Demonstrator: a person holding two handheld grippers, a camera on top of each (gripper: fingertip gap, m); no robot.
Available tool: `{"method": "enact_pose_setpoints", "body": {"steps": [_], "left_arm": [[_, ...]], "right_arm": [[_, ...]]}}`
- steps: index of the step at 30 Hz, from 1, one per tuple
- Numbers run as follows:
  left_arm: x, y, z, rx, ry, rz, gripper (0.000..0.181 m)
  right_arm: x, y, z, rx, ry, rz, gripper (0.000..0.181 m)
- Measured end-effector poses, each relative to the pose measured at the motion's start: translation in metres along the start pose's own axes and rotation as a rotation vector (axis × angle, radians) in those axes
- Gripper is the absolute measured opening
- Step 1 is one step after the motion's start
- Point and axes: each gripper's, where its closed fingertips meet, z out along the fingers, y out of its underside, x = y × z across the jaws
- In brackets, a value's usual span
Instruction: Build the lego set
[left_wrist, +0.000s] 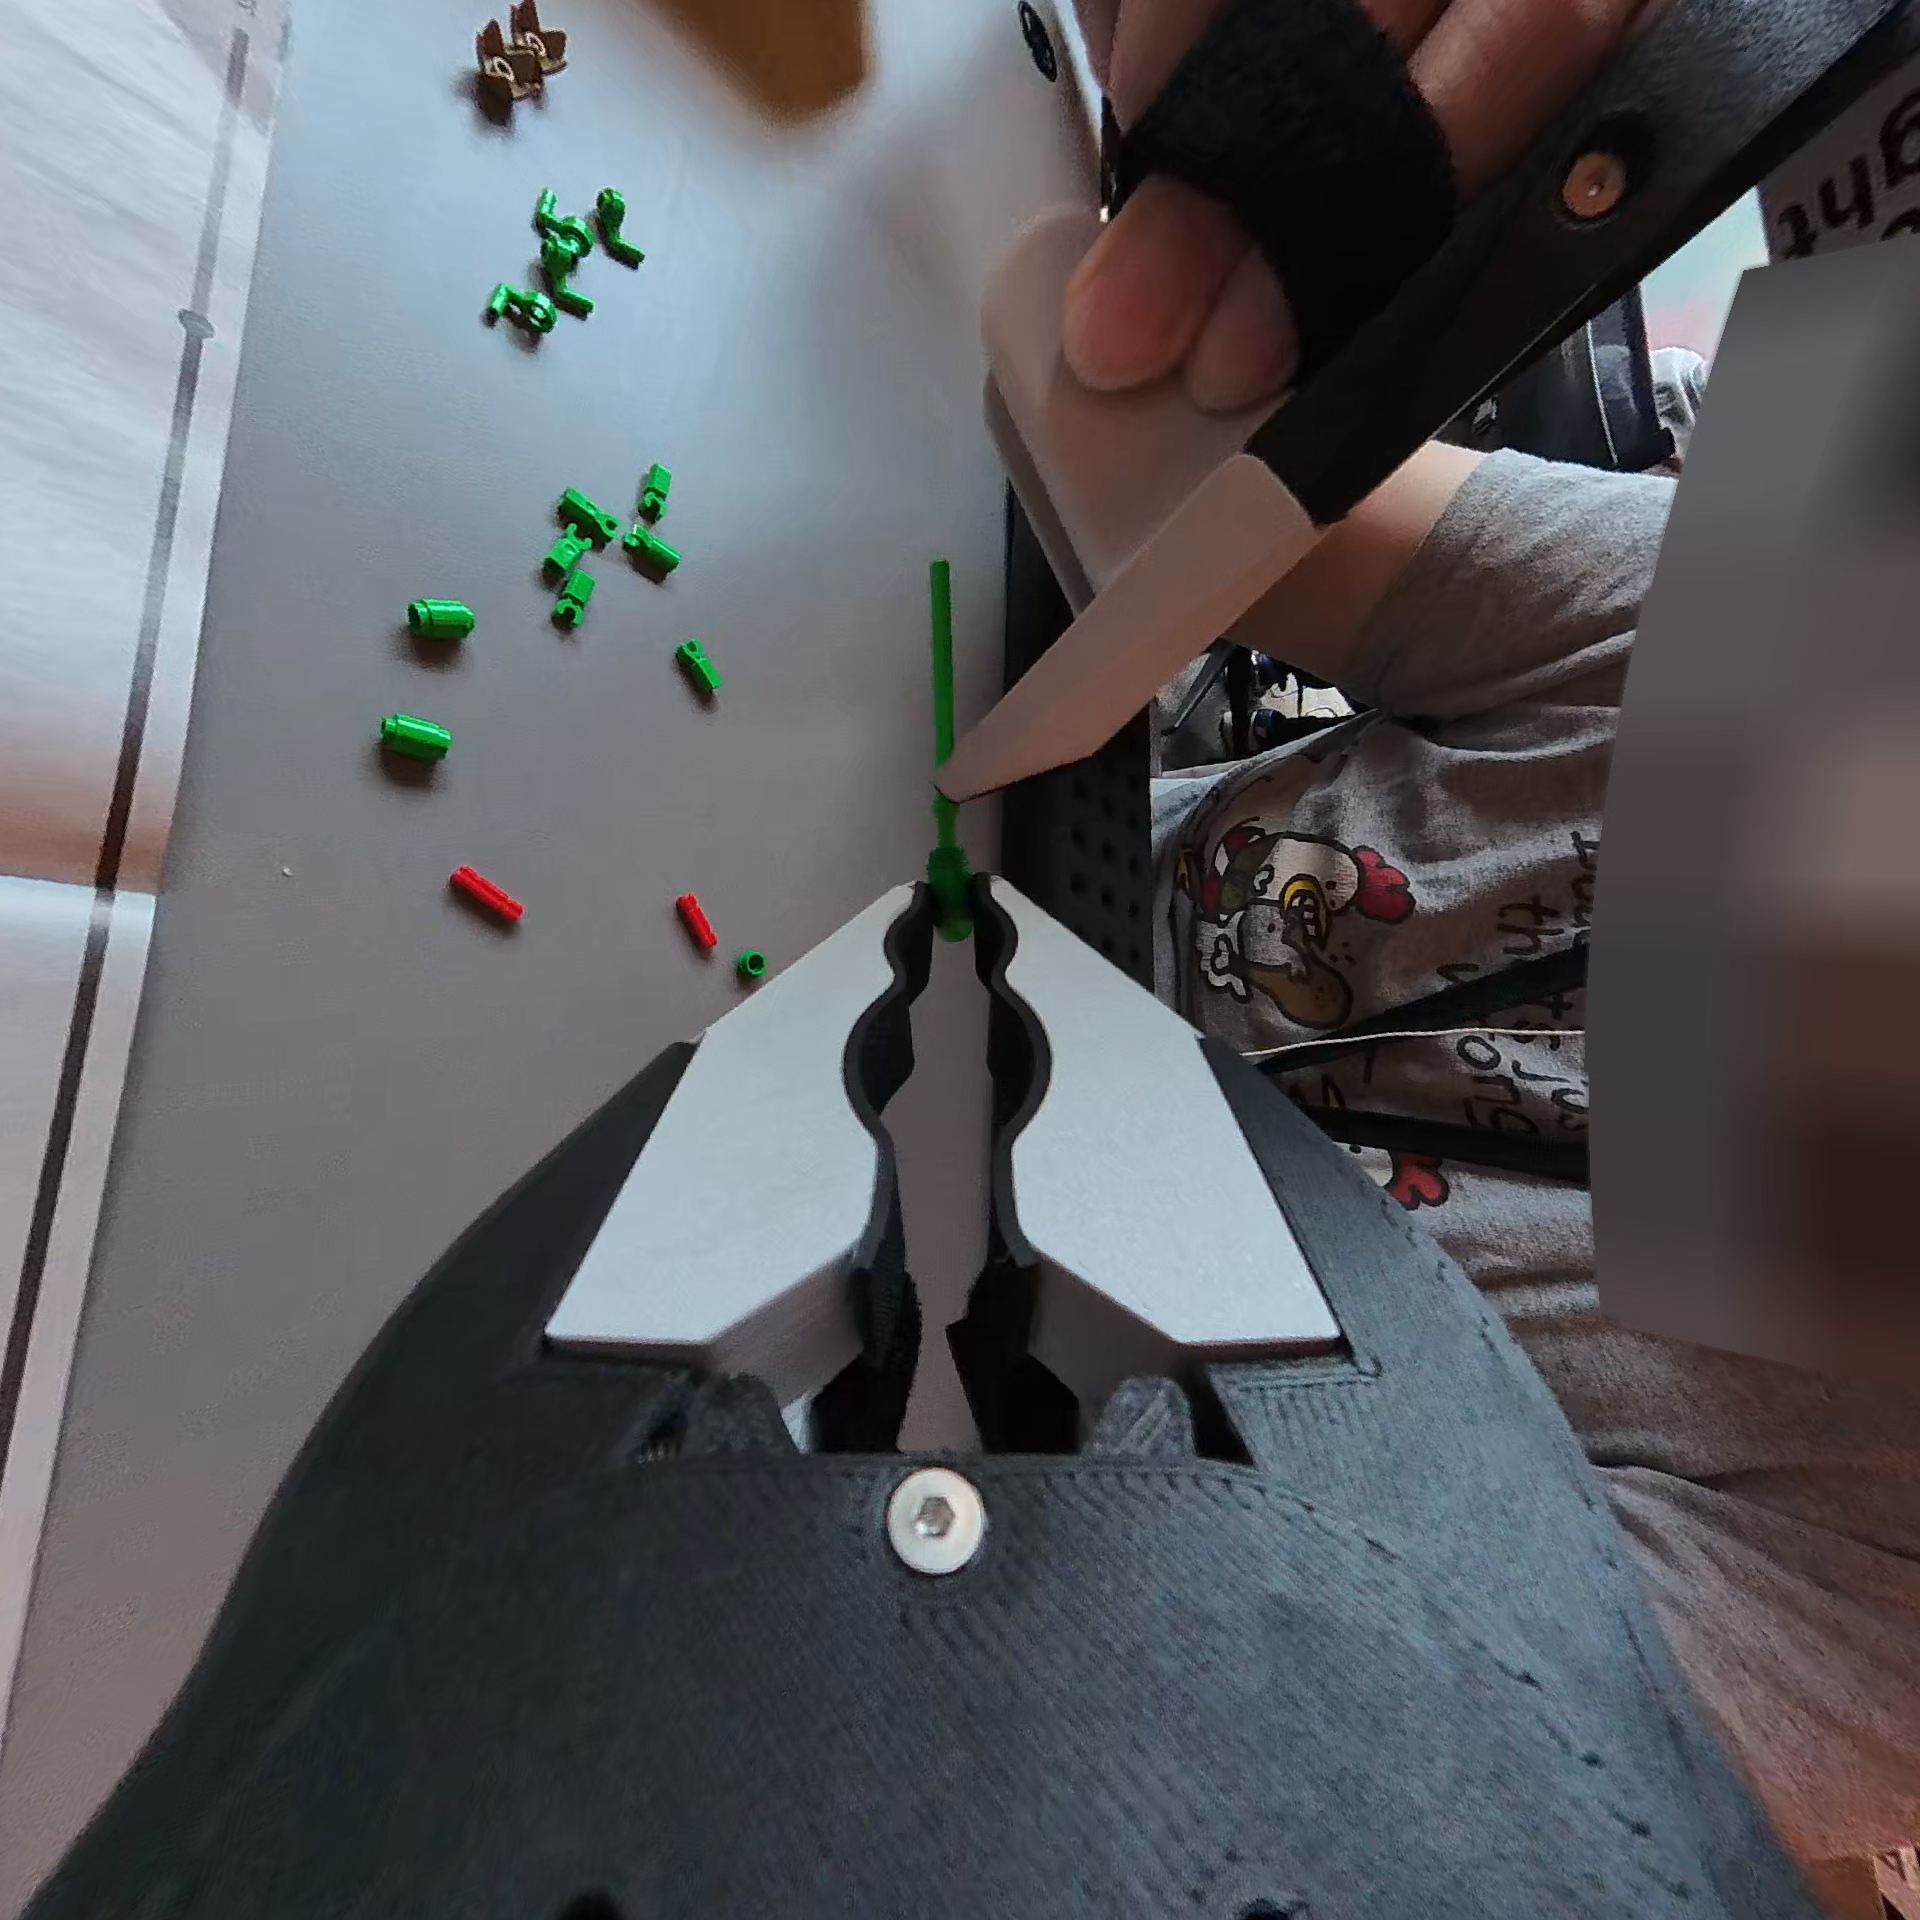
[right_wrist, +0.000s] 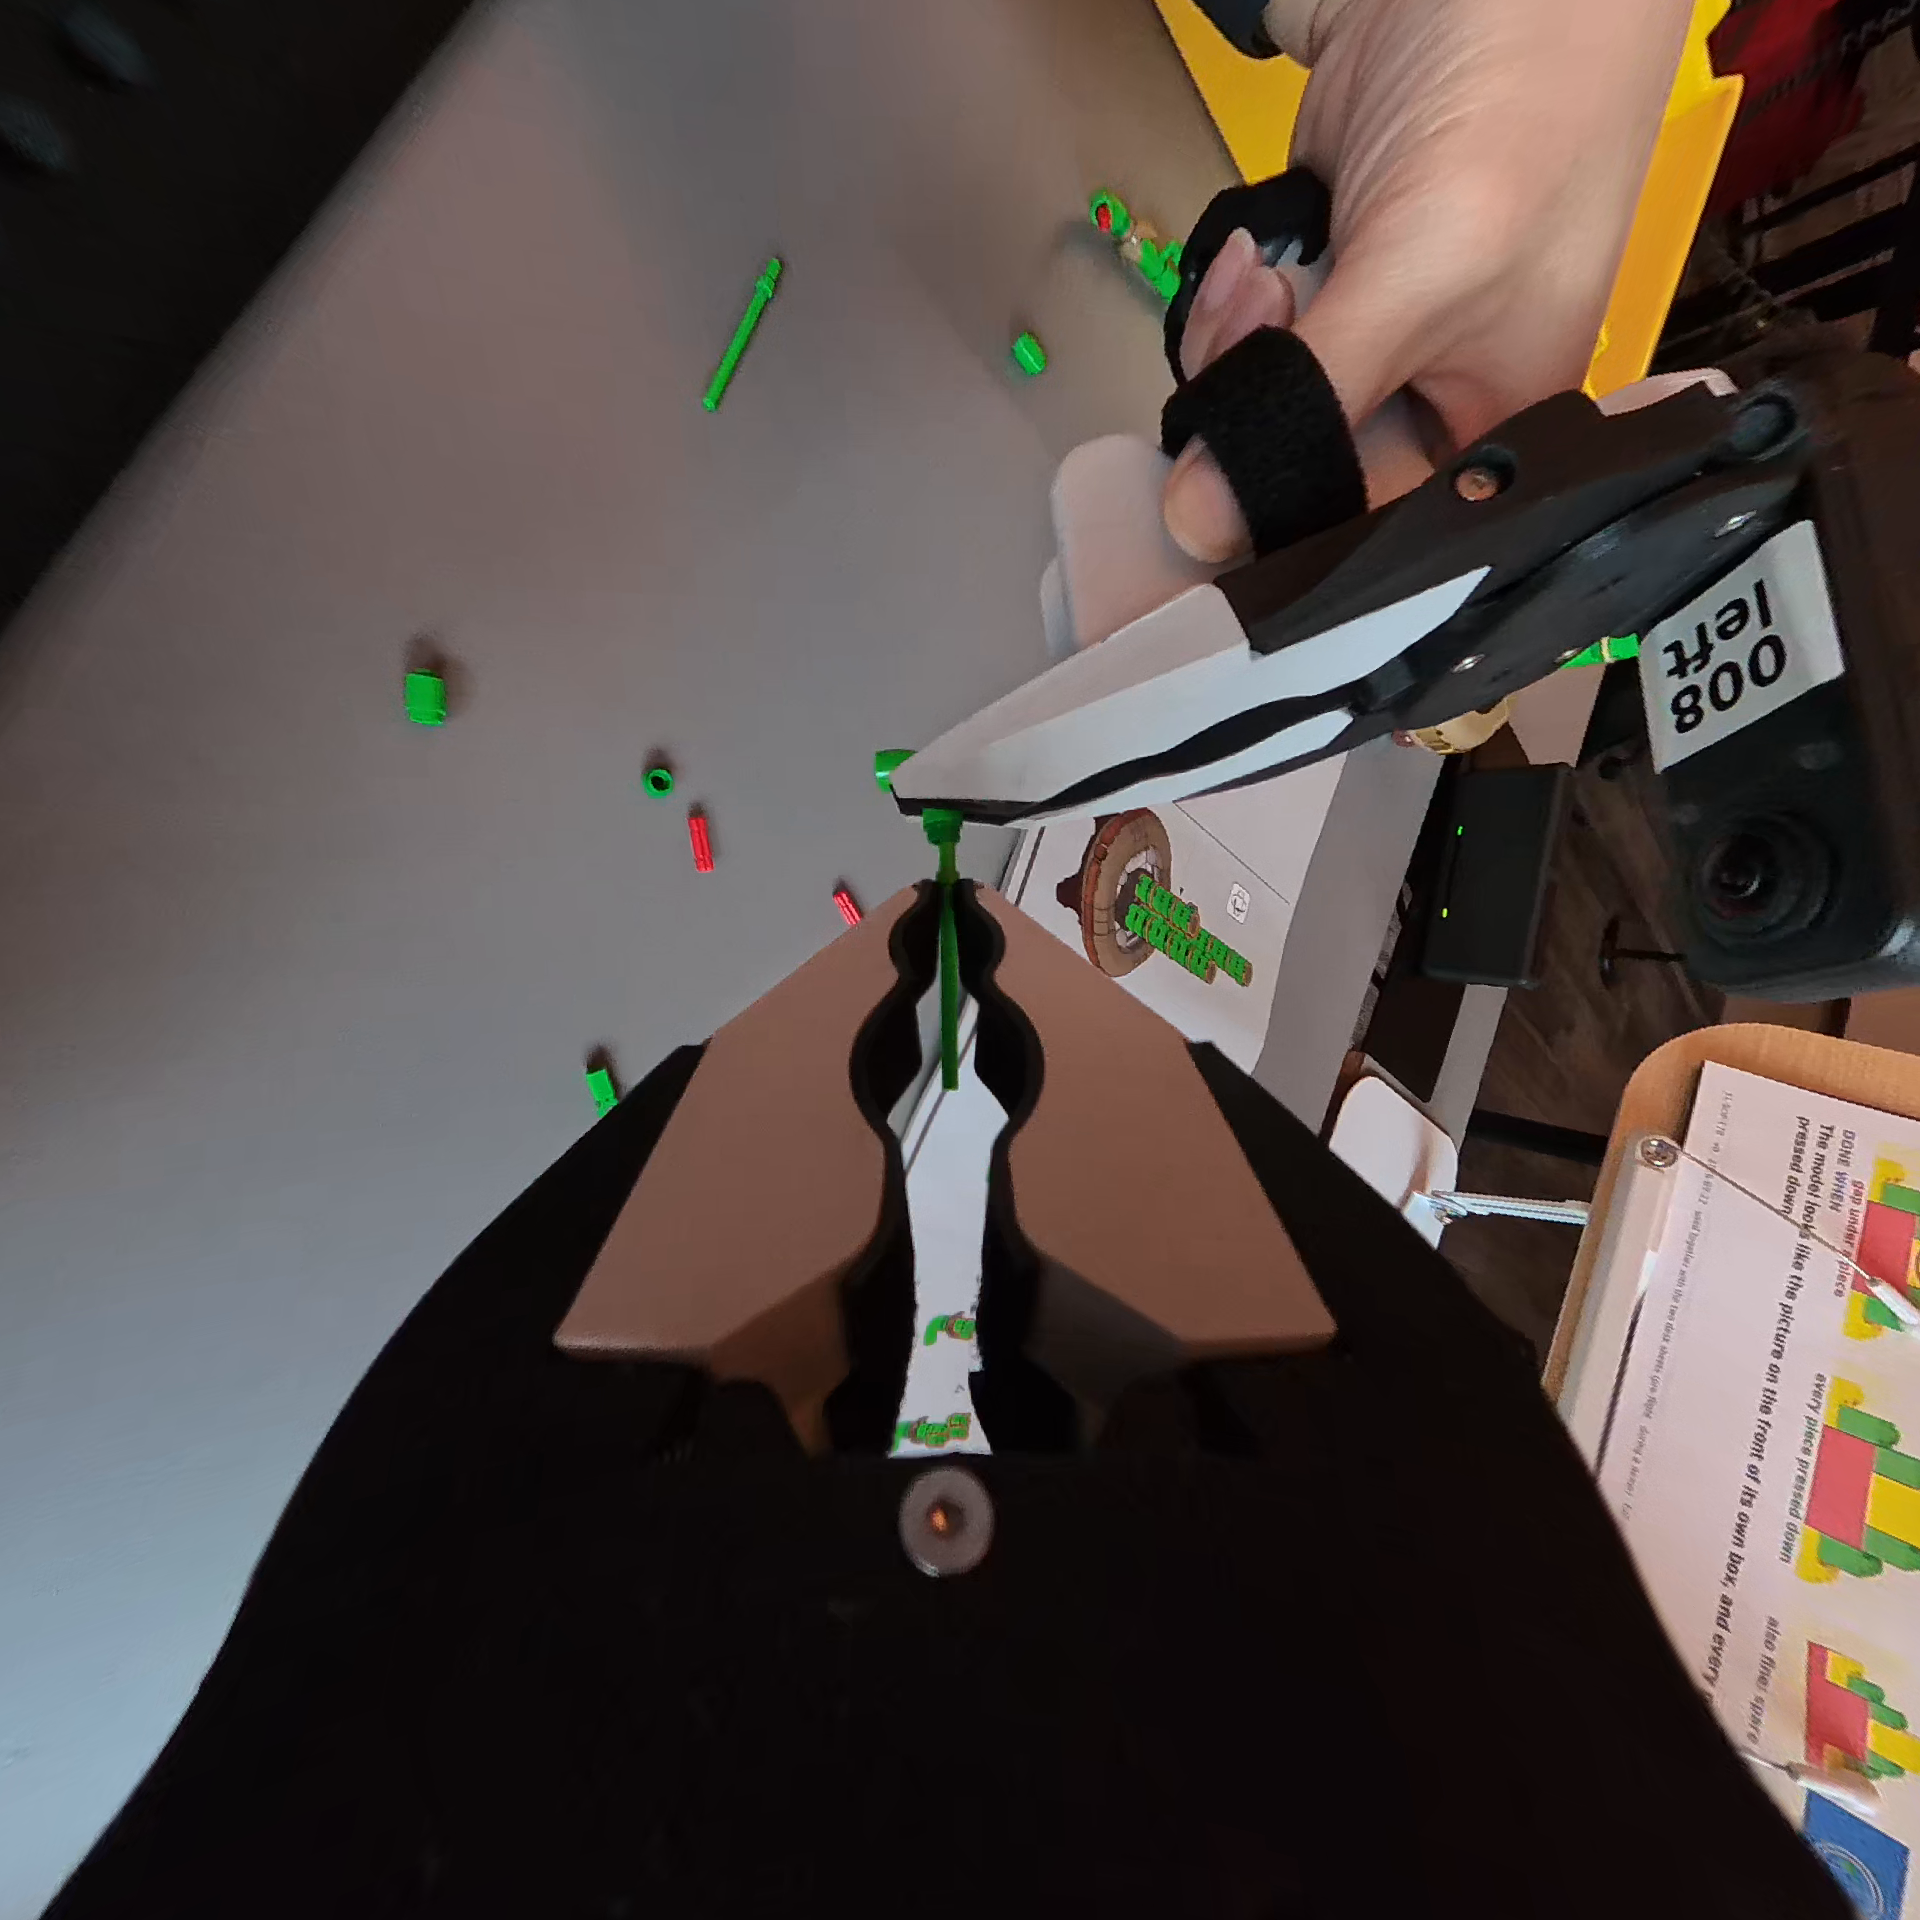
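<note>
My left gripper (left_wrist: 948, 902) is shut on a small green round piece (left_wrist: 951, 914) at one end of a thin green rod (left_wrist: 941, 665). My right gripper (right_wrist: 948, 889) is shut on the same rod (right_wrist: 948, 997), whose shaft runs back between its fingers. In the left wrist view the right gripper (left_wrist: 954, 781) comes in from the upper right and pinches the rod's shaft. In the right wrist view the left gripper (right_wrist: 906, 795) comes in from the right, its tip over the rod's head (right_wrist: 940, 826). Both hold the rod above the grey table (left_wrist: 727, 364).
Loose green pieces (left_wrist: 603, 540), round green bricks (left_wrist: 440, 618), red pins (left_wrist: 485, 894) and brown pieces (left_wrist: 520, 52) lie on the table. A second green rod (right_wrist: 743, 332) lies farther off. An instruction booklet (right_wrist: 1164, 914), a printed sheet (right_wrist: 1766, 1403) and a yellow bin (right_wrist: 1652, 208) are at the right. The grippers are tip to tip, or close to it.
</note>
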Motion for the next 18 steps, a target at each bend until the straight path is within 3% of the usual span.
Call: {"method": "enact_pose_setpoints", "body": {"steps": [18], "left_arm": [[0.012, 0.008, -0.001, -0.054, 0.029, 0.063, 0.005]], "right_arm": [[-0.003, -0.016, -0.003, 0.056, -0.036, 0.041, 0.000]]}}
